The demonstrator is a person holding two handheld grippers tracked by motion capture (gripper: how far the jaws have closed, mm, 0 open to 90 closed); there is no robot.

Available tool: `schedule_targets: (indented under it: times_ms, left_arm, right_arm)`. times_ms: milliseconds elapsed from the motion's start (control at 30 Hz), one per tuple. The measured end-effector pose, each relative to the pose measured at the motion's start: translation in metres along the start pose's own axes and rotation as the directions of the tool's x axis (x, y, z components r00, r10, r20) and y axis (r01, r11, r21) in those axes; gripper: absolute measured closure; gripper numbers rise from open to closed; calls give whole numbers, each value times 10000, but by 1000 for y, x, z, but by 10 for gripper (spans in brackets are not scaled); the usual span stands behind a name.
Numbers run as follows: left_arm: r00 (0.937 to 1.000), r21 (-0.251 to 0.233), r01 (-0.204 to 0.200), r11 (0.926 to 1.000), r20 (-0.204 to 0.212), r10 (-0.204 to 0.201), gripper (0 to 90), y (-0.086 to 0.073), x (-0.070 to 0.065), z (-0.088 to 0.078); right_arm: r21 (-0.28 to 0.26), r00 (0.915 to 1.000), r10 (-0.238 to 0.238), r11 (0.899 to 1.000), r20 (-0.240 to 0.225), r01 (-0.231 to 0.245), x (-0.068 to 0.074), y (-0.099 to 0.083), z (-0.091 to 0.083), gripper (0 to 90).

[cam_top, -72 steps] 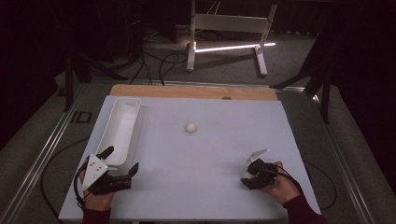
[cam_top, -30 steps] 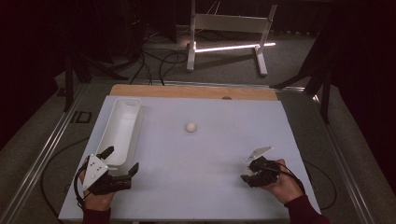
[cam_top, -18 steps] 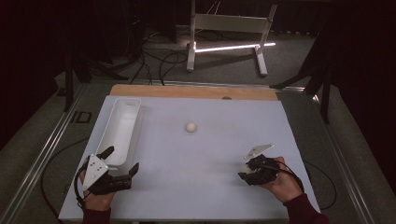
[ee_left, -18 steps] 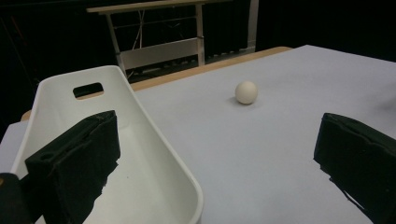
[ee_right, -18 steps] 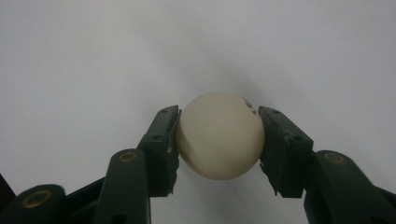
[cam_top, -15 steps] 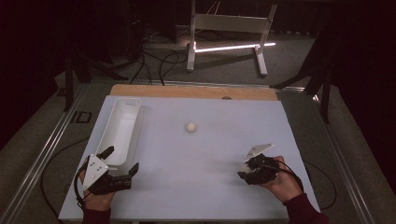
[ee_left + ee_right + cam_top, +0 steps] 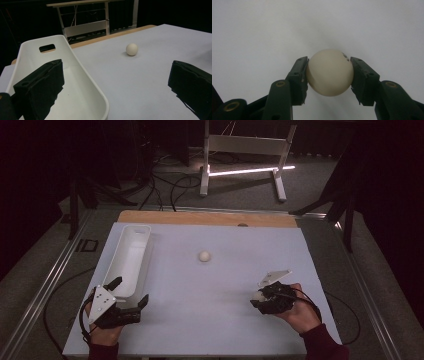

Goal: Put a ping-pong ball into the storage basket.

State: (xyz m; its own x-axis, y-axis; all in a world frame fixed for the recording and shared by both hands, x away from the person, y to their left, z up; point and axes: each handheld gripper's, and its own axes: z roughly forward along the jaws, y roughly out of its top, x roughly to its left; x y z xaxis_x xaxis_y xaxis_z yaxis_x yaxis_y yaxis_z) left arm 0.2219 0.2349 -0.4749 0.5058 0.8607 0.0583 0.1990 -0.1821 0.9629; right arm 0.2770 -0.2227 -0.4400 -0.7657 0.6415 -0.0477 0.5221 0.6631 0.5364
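The right tongs [image 7: 329, 75] pinch a cream ball [image 7: 329, 72], one black jaw pressed against each side of it, with the pale worktop [image 7: 262, 30] blurred behind. From the high view, the right tongs [image 7: 259, 296] sit near the worktop's near right part, with the held ball [image 7: 258, 295] a pale spot at their tip, and the person's right hand [image 7: 300, 312] wrapped around the body behind.

The left tongs [image 7: 131, 292] are spread wide, nothing between the jaws. The left hand [image 7: 102, 332] holds them at the worktop's near left corner. One jaw lies over the near end of a white tray [image 7: 131, 257]; the other hangs over the bare worktop [image 7: 210, 320] just beside the tray. In the left gripper view, the tray [image 7: 82, 82] runs away ahead of the left tongs [image 7: 115, 82], its far wall pierced by a handle slot.

A second ball [image 7: 204, 255] rests on the worktop well ahead of both tongs, roughly between their lines, to the right of the tray. In the left gripper view this second ball [image 7: 131, 49] lies ahead between the spread jaws, well apart from them.
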Motion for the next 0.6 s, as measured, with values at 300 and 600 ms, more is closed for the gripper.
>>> schedule_targets:
  times_ms: [300,600]
  left_arm:
    - [10000,11,-4,10000,0,4,10,0,0,0]
    - [10000,14,-15,10000,5,15,10,0,0,0]
  right_arm:
    - [-250,10000,-39,9997,-46,38,1,8,-5,503]
    - [-498,9999,-100,9987,8,101,3,13,-8,503]
